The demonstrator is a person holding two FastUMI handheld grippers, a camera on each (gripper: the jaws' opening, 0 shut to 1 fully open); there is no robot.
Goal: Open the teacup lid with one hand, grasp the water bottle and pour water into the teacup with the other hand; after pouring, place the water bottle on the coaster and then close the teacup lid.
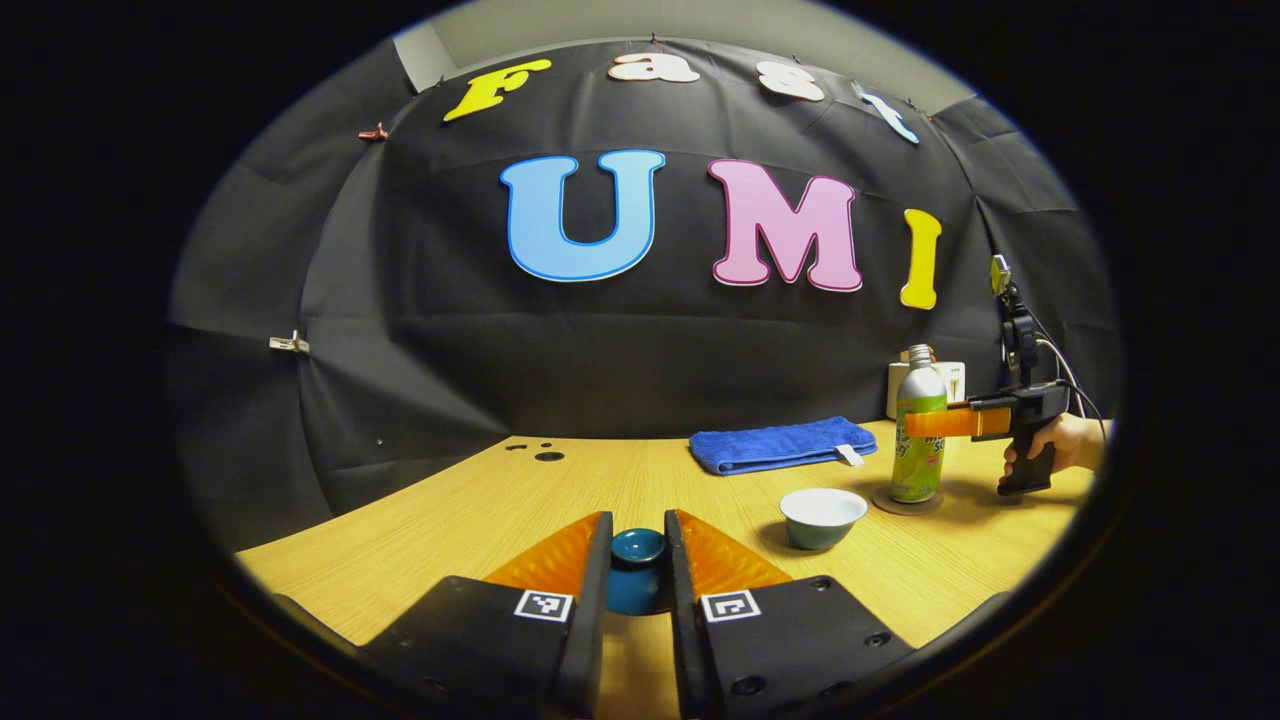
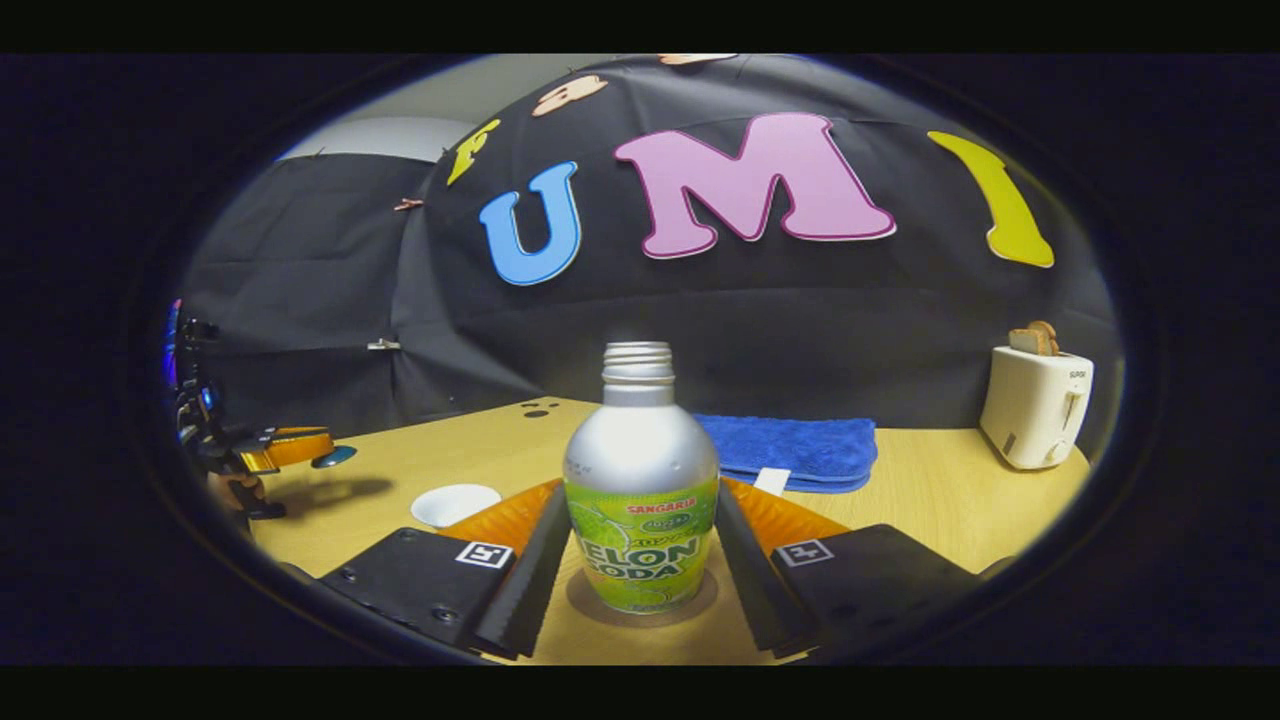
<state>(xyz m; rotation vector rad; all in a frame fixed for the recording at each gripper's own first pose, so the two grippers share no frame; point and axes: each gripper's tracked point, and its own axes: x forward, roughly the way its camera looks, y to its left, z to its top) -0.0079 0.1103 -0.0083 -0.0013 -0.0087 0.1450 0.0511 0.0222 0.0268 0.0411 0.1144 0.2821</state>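
- Left tool [image 1: 638,560] clamps the lid [image 1: 637,570] low over the worktop [image 1: 480,500].
- Right tool [image 2: 640,545] brackets the bottle [image 2: 640,500] on its coaster [image 2: 580,608]; contact unclear.
- Cup [image 1: 822,516] stands open, near the bottle's left.

In the left gripper view we lose the lower part of the teacup lid [image 1: 637,570] behind the left gripper's fingers [image 1: 590,570]. The far toaster [image 1: 950,380] is mostly hidden behind the water bottle [image 1: 918,440]. In the right gripper view the coaster [image 2: 640,605] peeks out beneath the bottle, and the other gripper [image 2: 290,447] is cut off at the edge; its jaws seem closed, perhaps.
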